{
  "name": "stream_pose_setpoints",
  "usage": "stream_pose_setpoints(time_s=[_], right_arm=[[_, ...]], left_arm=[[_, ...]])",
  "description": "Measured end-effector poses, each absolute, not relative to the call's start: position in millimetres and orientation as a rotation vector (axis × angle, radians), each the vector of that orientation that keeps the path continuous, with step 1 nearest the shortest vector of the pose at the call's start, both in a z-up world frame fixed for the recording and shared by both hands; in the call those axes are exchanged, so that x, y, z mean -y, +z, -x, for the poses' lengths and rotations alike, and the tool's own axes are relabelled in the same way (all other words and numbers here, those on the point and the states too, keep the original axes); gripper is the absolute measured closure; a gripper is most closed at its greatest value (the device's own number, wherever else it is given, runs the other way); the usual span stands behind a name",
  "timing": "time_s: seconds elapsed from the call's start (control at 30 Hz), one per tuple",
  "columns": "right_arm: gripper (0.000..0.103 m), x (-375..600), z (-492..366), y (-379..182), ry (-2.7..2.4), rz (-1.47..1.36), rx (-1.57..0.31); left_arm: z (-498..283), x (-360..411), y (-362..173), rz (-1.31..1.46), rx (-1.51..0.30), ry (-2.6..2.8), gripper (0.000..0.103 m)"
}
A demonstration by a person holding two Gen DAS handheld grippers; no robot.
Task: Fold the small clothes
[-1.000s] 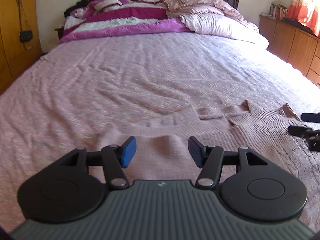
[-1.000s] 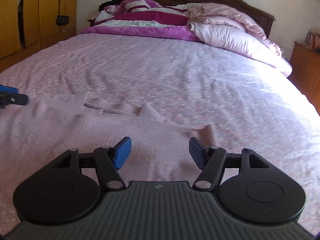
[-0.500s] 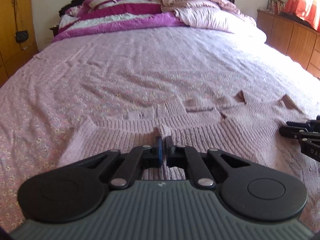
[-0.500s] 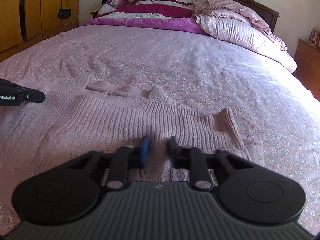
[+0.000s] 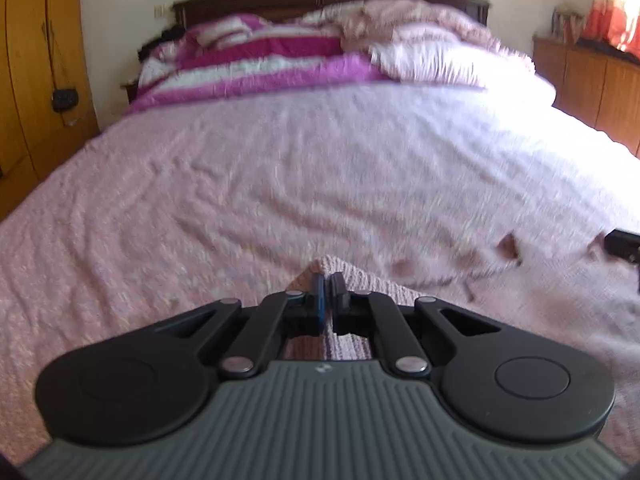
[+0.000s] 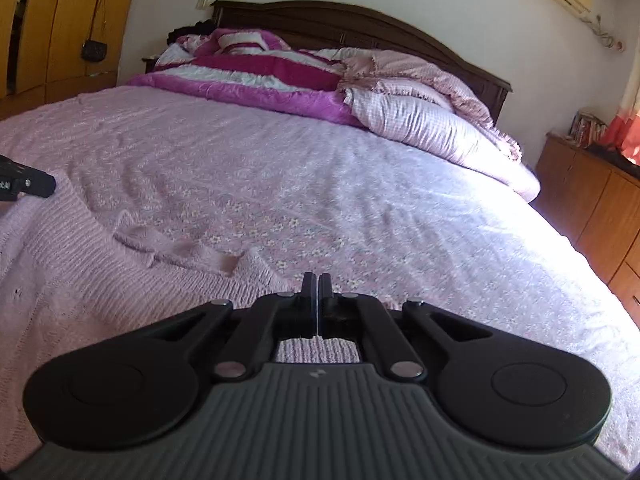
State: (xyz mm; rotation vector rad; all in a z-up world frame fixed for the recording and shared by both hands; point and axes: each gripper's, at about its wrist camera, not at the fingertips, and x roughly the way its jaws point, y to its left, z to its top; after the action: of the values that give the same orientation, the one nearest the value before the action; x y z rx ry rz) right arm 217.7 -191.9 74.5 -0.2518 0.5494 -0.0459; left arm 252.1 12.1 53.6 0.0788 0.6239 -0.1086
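The pink knit garment [image 6: 80,280] lay flat on the bed [image 6: 360,200]. The left tool [image 5: 328,284] and the right tool [image 6: 317,284] were each clamped on its near edge. Both should lift evenly, keeping that edge taut.

Both grippers now clamped on the sweater

The left gripper [image 5: 327,280] and right gripper [image 6: 316,280], open a second ago, pinch the pink knit sweater [image 6: 80,272]; its edge apparently lifts, through blur.

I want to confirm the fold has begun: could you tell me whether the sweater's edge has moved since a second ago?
Yes. The sweater, pinched in the left gripper, now peaks off the bedspread.
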Motion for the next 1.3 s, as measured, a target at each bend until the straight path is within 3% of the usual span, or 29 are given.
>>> stream_pose_setpoints(time_s=[0.1, 0.17, 0.2, 0.23, 0.3, 0.33, 0.53, 0.67, 0.77, 0.97, 1.03, 1.3], right_arm=[[0.103, 200.9, -228.2, 64.7, -0.072, 0.260, -0.593], [0.096, 214.4, -233.8, 59.9, -0.101, 0.228, -0.626], [0.080, 223.3, -236.6, 57.5, -0.117, 0.198, -0.642], [0.055, 232.4, -238.0, 56.0, -0.137, 0.169, -0.648], [0.031, 245.1, -237.0, 52.8, -0.157, 0.144, -0.643], [0.031, 249.5, -235.5, 51.1, -0.157, 0.142, -0.639], [0.031, 255.2, -233.9, 46.4, -0.043, 0.079, -0.655], [0.031, 243.5, -225.7, 56.5, -0.089, 0.177, -0.565], [0.037, 239.0, -227.5, 63.3, -0.011, 0.153, -0.577], [0.062, 233.0, -261.7, 35.3, 0.005, 0.153, -0.747], [0.100, 234.4, -262.2, 37.6, 0.015, 0.110, -0.738], [0.101, 236.6, -243.0, 63.1, -0.121, 0.191, -0.530]], left_arm=[[-255.5, -9.9, 36.1, -0.116, -0.656, -0.115, 0.097], [-255.8, -10.5, 29.6, -0.129, -0.655, -0.114, 0.097], [-257.1, -11.2, 28.5, -0.125, -0.658, -0.113, 0.097], [-258.6, -11.9, 28.5, -0.118, -0.661, -0.115, 0.097], [-258.8, -12.4, 29.1, -0.113, -0.661, -0.118, 0.097], [-258.0, -12.1, 29.1, -0.119, -0.658, -0.119, 0.097], [-252.2, -9.8, 26.8, -0.147, -0.644, -0.124, 0.097], [-251.2, -8.5, 26.5, -0.157, -0.641, -0.123, 0.097], [-251.1, -8.2, 26.2, -0.154, -0.644, -0.122, 0.097], [-249.1, -8.3, 26.1, -0.164, -0.639, -0.125, 0.097], [-246.5, -7.6, 29.2, -0.171, -0.633, -0.123, 0.097], [-247.5, -2.2, 51.7, -0.157, -0.546, -0.116, 0.098]])
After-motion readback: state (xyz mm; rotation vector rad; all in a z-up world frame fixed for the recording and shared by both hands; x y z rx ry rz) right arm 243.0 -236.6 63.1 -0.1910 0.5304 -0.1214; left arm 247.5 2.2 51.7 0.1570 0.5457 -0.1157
